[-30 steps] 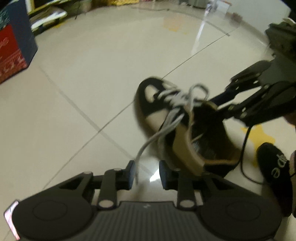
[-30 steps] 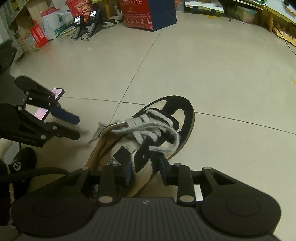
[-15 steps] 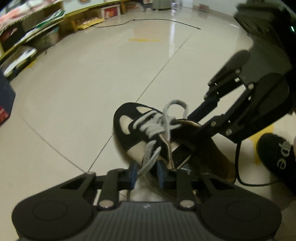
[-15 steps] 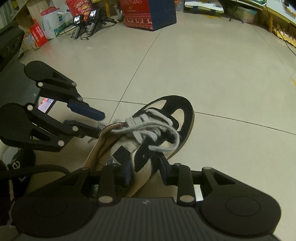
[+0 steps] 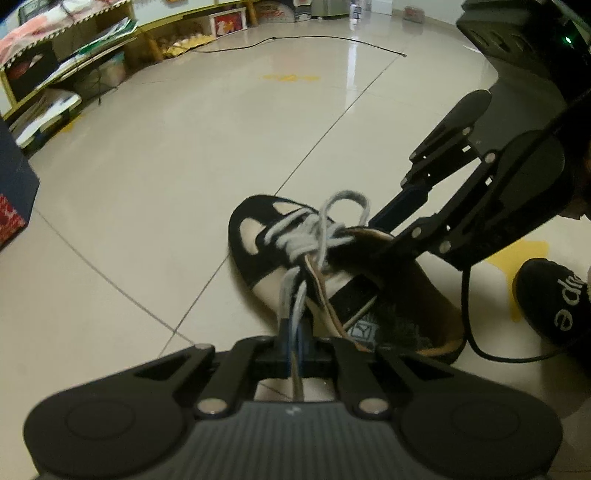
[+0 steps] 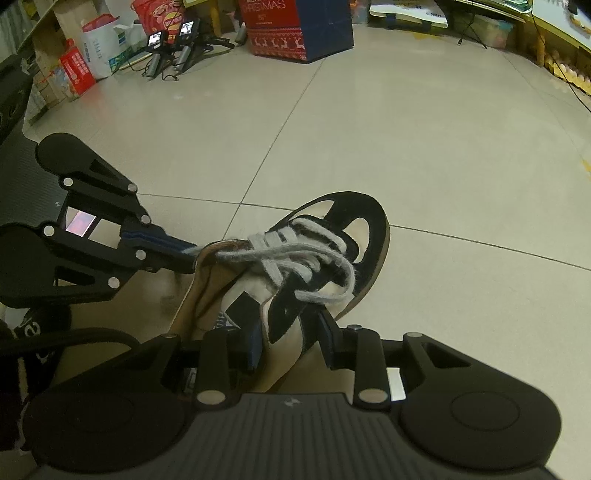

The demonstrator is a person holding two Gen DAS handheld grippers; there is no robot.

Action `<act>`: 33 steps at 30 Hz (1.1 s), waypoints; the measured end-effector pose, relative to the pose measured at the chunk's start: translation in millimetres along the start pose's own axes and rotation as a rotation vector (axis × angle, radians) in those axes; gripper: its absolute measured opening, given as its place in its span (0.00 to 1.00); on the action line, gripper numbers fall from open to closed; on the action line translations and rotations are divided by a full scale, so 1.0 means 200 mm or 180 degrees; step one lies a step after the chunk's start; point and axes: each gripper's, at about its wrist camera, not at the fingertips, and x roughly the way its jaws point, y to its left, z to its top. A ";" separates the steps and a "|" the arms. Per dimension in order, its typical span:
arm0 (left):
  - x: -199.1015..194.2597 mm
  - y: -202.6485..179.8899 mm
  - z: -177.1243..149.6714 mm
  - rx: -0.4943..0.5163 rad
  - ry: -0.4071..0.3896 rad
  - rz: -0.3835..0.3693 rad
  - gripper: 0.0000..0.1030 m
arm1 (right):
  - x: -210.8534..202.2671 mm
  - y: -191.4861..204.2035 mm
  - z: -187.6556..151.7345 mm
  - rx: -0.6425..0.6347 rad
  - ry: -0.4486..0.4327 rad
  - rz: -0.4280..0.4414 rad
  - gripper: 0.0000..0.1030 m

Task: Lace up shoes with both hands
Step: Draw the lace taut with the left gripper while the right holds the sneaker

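A black and cream sneaker (image 5: 258, 258) (image 6: 365, 221) lies on the tiled floor with grey laces (image 5: 295, 243) (image 6: 295, 254) threaded loosely and a loop standing up. My left gripper (image 5: 294, 334) (image 6: 186, 254) is closing its jaws down on a grey lace strand that runs taut from the eyelets, and the pads press on it. My right gripper (image 6: 290, 343) (image 5: 376, 236) is shut on the shoe's side wall beside the opening. The tan lining and insole show between the two grippers.
A person's black shoe (image 5: 554, 306) and a black cable (image 5: 498, 354) sit close to the sneaker's heel. A red and blue Christmas box (image 6: 299, 29), spare grippers (image 6: 173, 44) and bags (image 6: 92, 55) stand far back. Shelves (image 5: 74, 66) line the far wall.
My left gripper swung in toward the shoe and its jaws went from apart around the hanging lace to shut on it, pulling it taut. The right gripper and the shoe stayed put.
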 end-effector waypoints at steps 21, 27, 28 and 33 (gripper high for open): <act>-0.01 -0.03 -0.14 -0.0324 0.0156 0.0034 0.01 | -0.03 -0.04 -0.02 0.0029 -0.0050 -0.0018 0.31; 0.00 -0.05 -0.18 -0.0375 0.0216 0.0018 0.01 | -0.04 -0.06 -0.03 0.0063 -0.0062 -0.0018 0.31; 0.00 -0.05 -0.19 -0.0383 0.0222 0.0028 0.01 | -0.04 -0.06 -0.03 0.0065 -0.0064 -0.0018 0.31; -0.01 -0.04 -0.23 -0.0465 0.0314 0.0054 0.01 | -0.05 -0.06 -0.03 0.0044 -0.0074 -0.0036 0.31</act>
